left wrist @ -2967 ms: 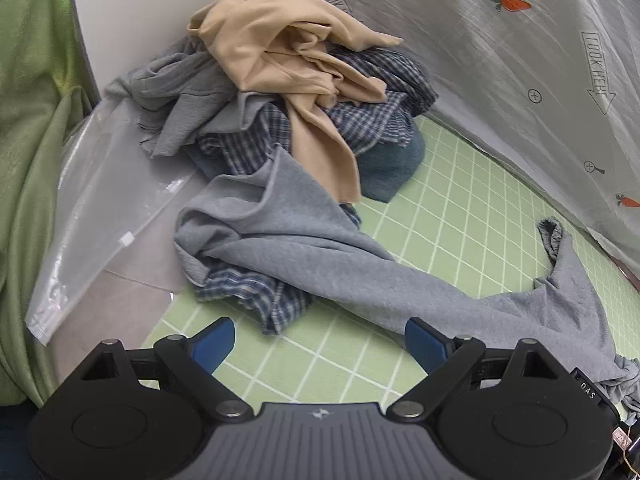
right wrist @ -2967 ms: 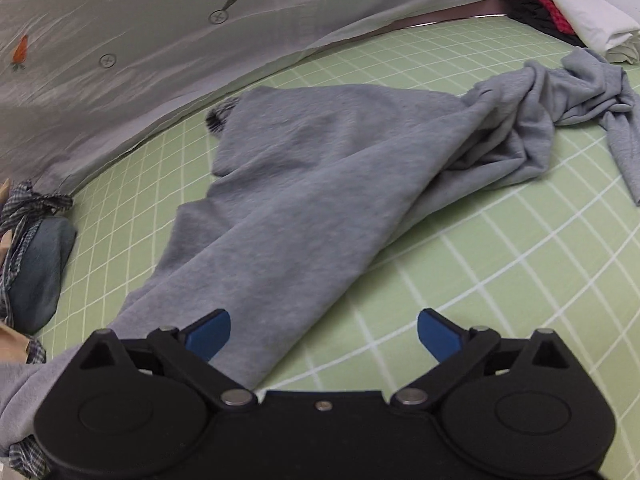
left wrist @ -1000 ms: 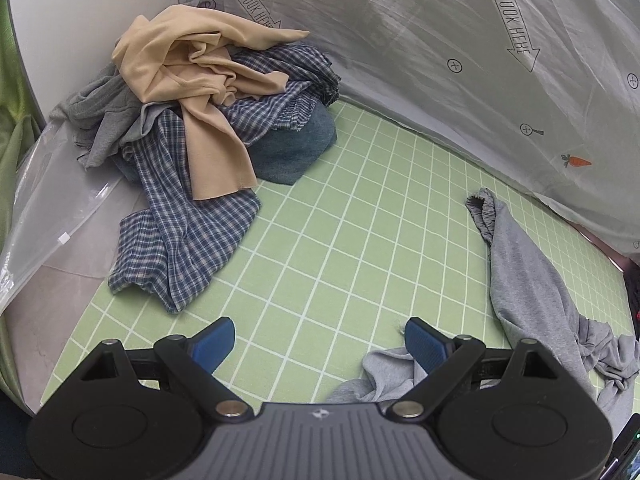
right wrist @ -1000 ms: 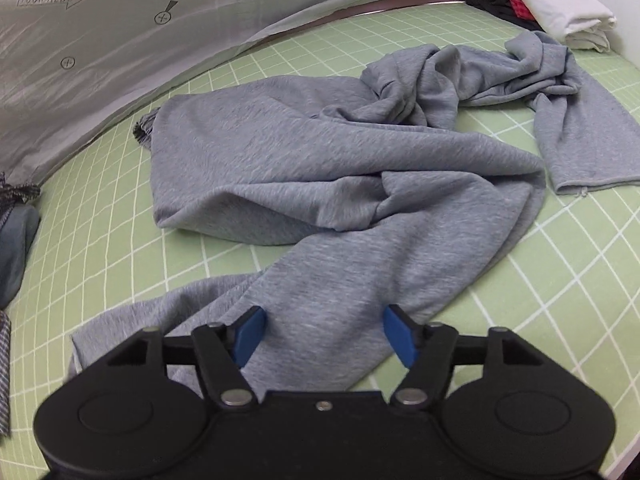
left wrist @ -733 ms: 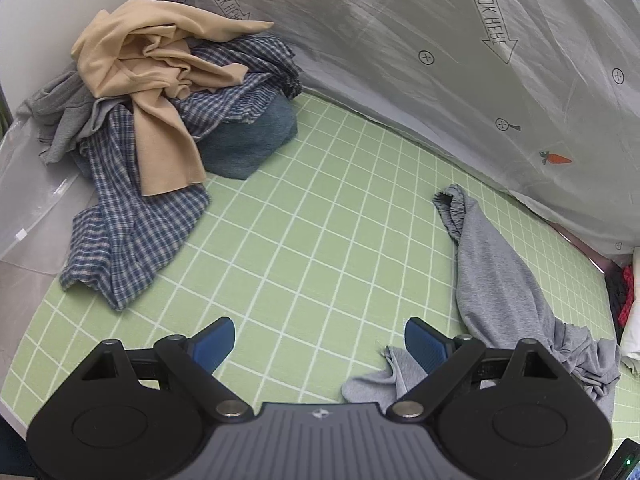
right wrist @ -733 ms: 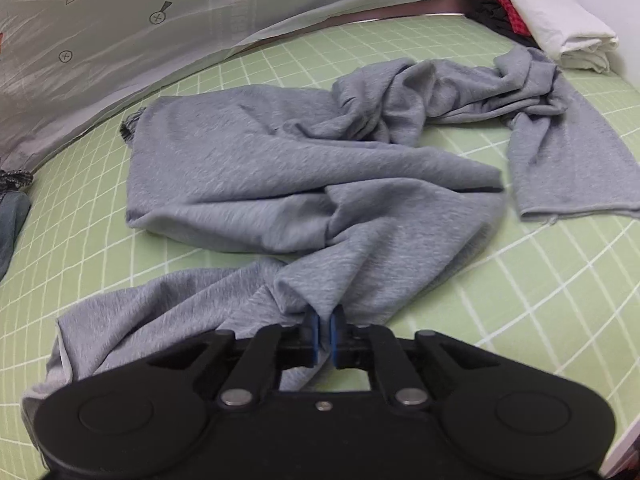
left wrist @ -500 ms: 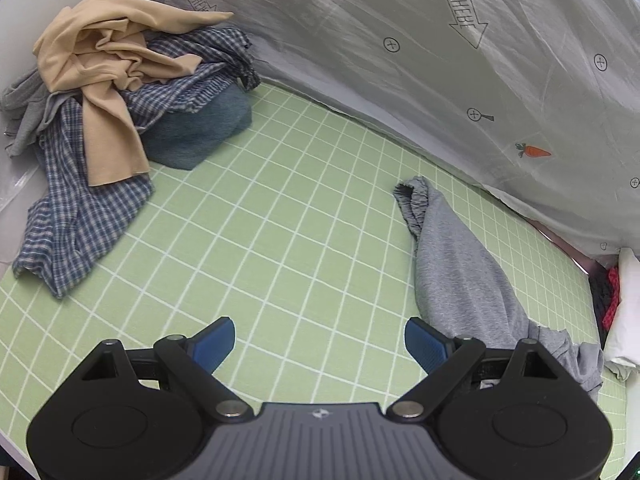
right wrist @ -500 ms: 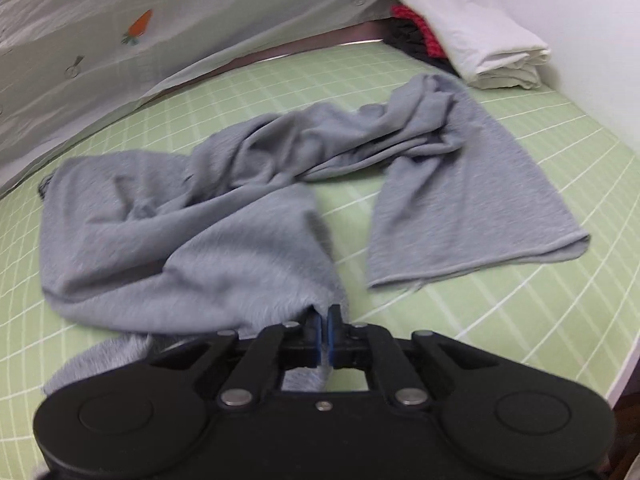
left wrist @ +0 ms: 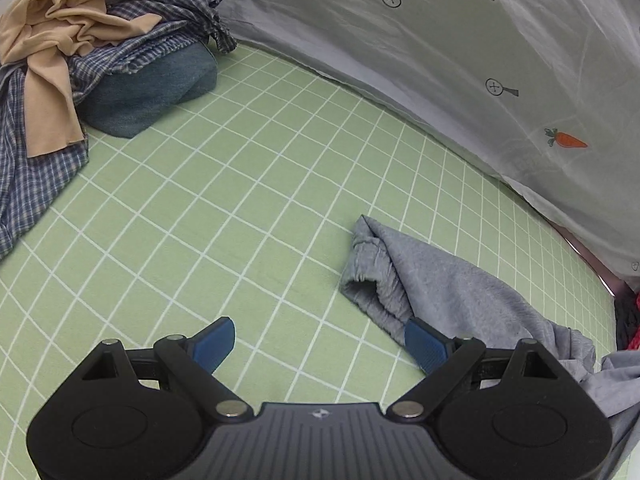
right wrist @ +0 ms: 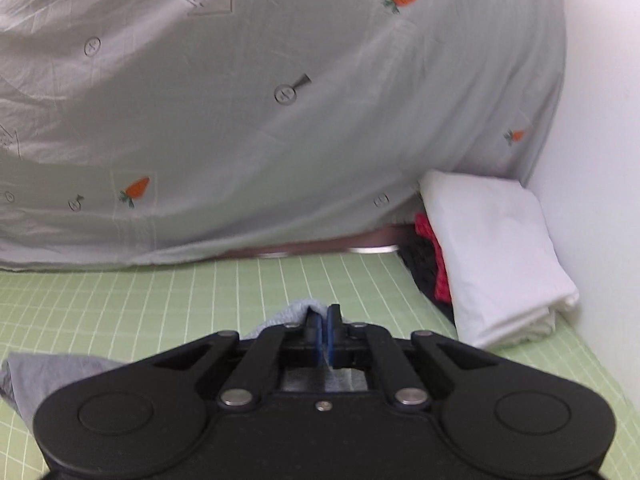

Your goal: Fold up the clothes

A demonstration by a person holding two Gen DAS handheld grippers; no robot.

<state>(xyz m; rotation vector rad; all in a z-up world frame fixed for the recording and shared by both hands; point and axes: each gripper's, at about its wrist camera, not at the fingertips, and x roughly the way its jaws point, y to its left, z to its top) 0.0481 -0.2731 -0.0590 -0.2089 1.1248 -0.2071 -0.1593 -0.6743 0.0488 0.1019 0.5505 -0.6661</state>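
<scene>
Spreading step: right gripper [right wrist: 324, 330], jaws clamped on soft grey jersey garment [left wrist: 448, 292] over green gridded surface [left wrist: 240, 208]. Left gripper [left wrist: 320, 340] jaws wide, empty; next, pinching the elastic waistband [left wrist: 366, 264].

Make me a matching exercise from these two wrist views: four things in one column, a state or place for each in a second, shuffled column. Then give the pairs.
Things
1. left tool
2. right tool
3. beige garment
4. folded white cloth

States or places
A. lies on top of the clothes pile
B. shut on the grey garment
C. open above the green grid mat
D. stacked by the white wall

Pairs: 1-C, 2-B, 3-A, 4-D
</scene>
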